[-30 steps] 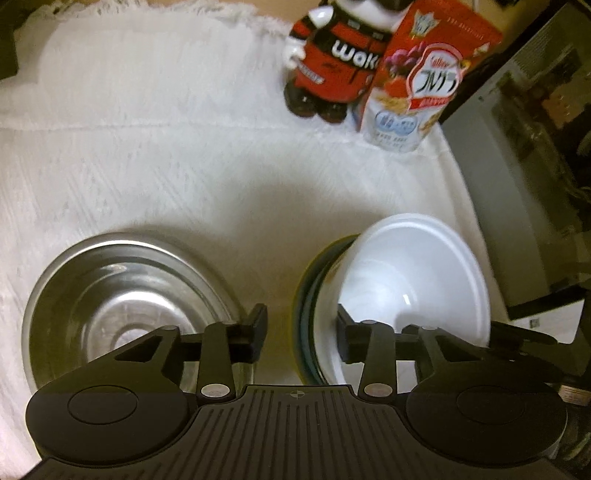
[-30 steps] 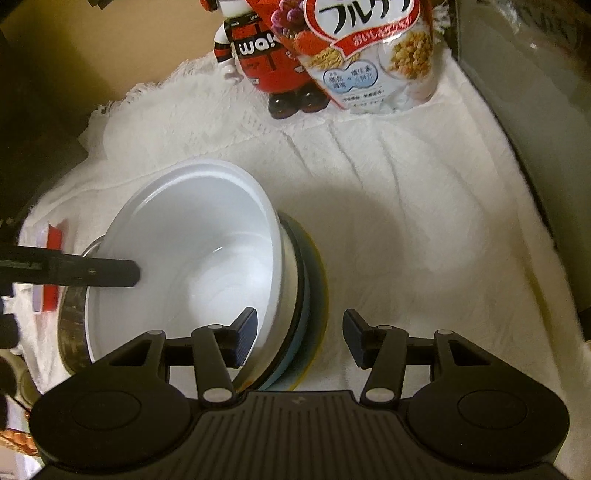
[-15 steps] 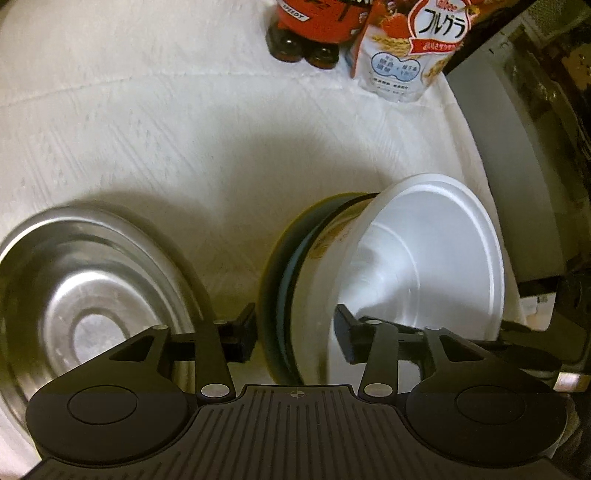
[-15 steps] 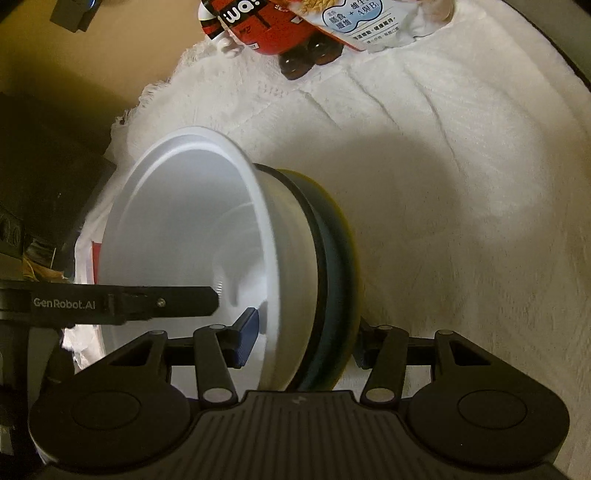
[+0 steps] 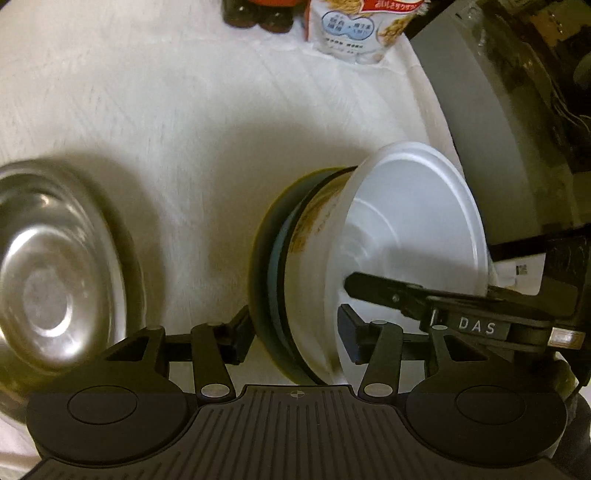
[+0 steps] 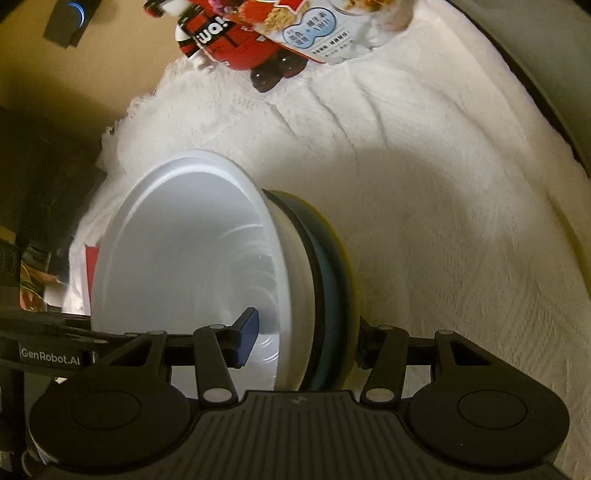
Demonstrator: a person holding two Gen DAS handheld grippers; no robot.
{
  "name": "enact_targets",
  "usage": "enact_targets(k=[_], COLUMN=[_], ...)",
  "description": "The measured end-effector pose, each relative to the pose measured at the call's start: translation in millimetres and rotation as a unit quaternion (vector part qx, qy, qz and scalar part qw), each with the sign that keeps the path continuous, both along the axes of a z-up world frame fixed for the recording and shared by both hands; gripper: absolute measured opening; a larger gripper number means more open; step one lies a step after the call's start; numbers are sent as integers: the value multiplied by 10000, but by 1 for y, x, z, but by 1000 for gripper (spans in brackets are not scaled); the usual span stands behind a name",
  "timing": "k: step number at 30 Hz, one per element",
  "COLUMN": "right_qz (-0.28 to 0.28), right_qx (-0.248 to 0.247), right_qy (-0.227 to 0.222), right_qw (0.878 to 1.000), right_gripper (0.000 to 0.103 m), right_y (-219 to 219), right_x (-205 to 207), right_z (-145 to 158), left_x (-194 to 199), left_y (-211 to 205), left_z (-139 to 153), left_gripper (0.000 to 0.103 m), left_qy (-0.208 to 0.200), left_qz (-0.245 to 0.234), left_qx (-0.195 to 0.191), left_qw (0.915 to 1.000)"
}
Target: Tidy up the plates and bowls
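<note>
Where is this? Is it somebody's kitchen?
Probably a table at somebody's home, maybe in or near a kitchen. A white cloth covers it, a cereal bag stands at the back beside a red toy figure, and a white bowl sits on stacked plates.

This looks like a home, set up for kitchen chores. A white cloth (image 6: pixel 424 192) with a frayed edge covers the desk, and on it sit everyday dishes: a steel bowl (image 5: pixel 55 280) and a white bowl (image 6: pixel 184 258) stacked with plates (image 6: pixel 332 280). At the far edge stand a cereal bag (image 6: pixel 321 33) printed in Japanese and a red toy figure (image 6: pixel 229 40). A grey appliance (image 5: pixel 476 122) stands beside the cloth, and a small black device (image 6: pixel 70 18) with a blue light sits against a tan wall (image 6: pixel 44 92).
</note>
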State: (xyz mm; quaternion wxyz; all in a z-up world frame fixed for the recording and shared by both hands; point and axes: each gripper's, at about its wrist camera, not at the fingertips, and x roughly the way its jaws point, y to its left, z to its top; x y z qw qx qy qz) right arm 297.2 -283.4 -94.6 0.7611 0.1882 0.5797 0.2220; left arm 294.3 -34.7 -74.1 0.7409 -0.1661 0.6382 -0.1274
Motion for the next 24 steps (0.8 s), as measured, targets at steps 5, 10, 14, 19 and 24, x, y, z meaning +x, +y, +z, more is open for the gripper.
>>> enact_targets(k=[5,10,14,19,24], right_qz=[189,49,65,2,-46], right_qx=[-96,24,-49,-125,-298], right_qy=[-159,-109,-201,-242,-330], right_qw=[9996,9999,9998,9996,9990], right_gripper=[60,60,60,60,61], right_y=[10,3,3,2,2], right_x=[-2,1,-2,-6,-8], right_z=[3,0,2,2,2], left_x=[2,5,7,5,4], left_y=[-2,-7,-7,-8,-7], left_z=[-4,-3,-3,-2,7], left_gripper=[52,52,50,38,38], left_qy=[20,12,24,2,-454], left_qz=[145,41,15,-61,-40], left_qx=[148,347,388,547,710], left_qw=[9998,9994,9992,9985,9964])
